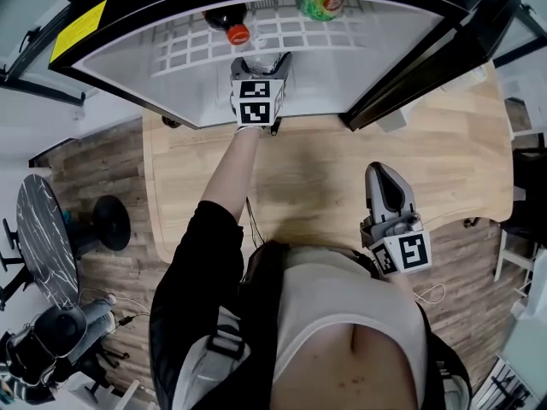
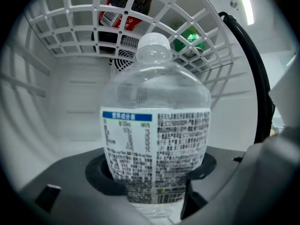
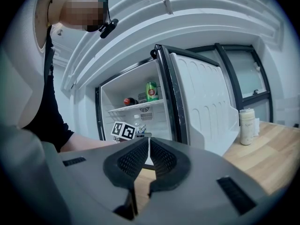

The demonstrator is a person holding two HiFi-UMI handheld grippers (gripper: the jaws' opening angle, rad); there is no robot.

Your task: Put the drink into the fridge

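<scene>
A clear water bottle (image 2: 154, 125) with a white cap and printed label stands upright between the jaws of my left gripper (image 2: 154, 191), which is shut on its lower body. In the head view the left gripper (image 1: 259, 62) reaches into the open fridge (image 1: 359, 58), holding the bottle (image 1: 255, 65) below the white wire shelf (image 1: 197, 45). The bottle's base is hidden, so contact with the fridge floor cannot be told. My right gripper (image 1: 382, 173) hangs shut and empty over the wooden table (image 1: 325, 178), near the person's body. Its jaws (image 3: 149, 146) meet.
On the wire shelf (image 2: 70, 22) lie a cola bottle (image 1: 229, 22) and a green can (image 1: 320, 7). The fridge door (image 3: 201, 107) stands open to the right. A cream bottle (image 3: 246, 126) stands on the table. A dark round table (image 1: 43, 237) is on the left.
</scene>
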